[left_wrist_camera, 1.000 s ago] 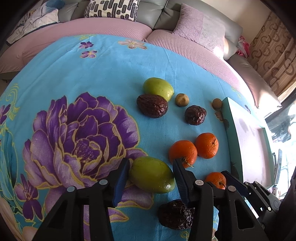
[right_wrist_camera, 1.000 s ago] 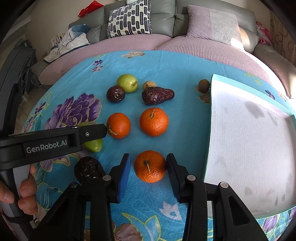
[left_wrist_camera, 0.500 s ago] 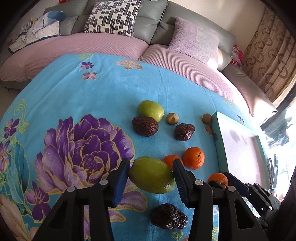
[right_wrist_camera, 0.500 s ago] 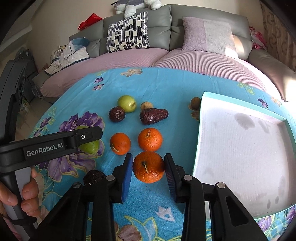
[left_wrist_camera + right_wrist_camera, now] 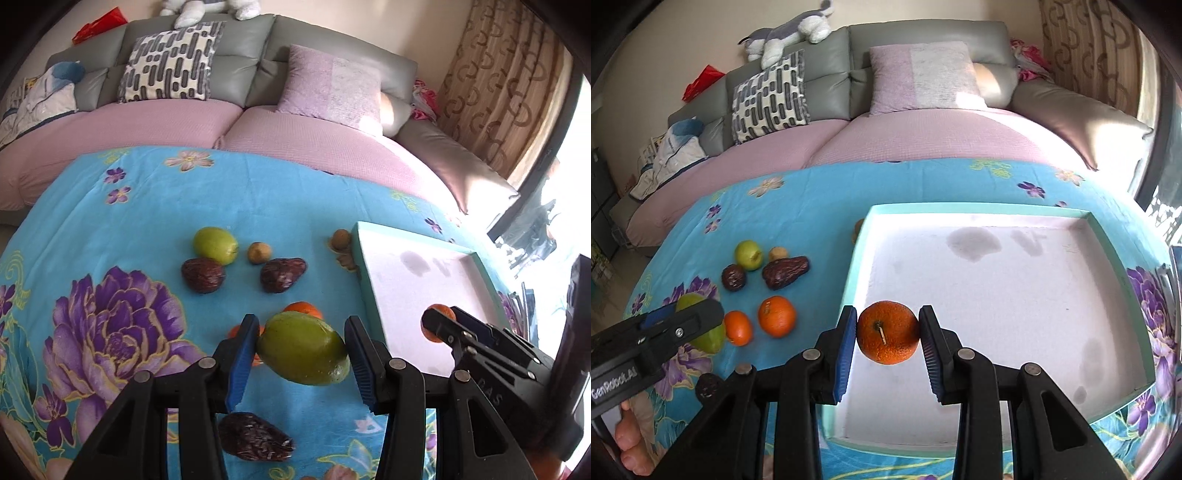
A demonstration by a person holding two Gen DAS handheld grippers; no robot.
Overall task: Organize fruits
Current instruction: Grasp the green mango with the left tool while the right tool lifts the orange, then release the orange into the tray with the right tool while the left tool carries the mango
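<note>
The left tool (image 5: 301,354) grips a green mango (image 5: 303,349) above the floral bench (image 5: 155,206); the right tool (image 5: 887,338) clamps an orange (image 5: 888,338) over the tray (image 5: 997,280).

We read one brand only. In the right wrist view, white letters spelling "GenRobot.AI" stand on the side of the black plastic left gripper (image 5: 681,314), at the picture's lower left edge, somewhat blurred. In the left wrist view, the black plastic right gripper (image 5: 437,326) bears faint raised letters on its body that look like "DAS", though we cannot read them with confidence.
</note>
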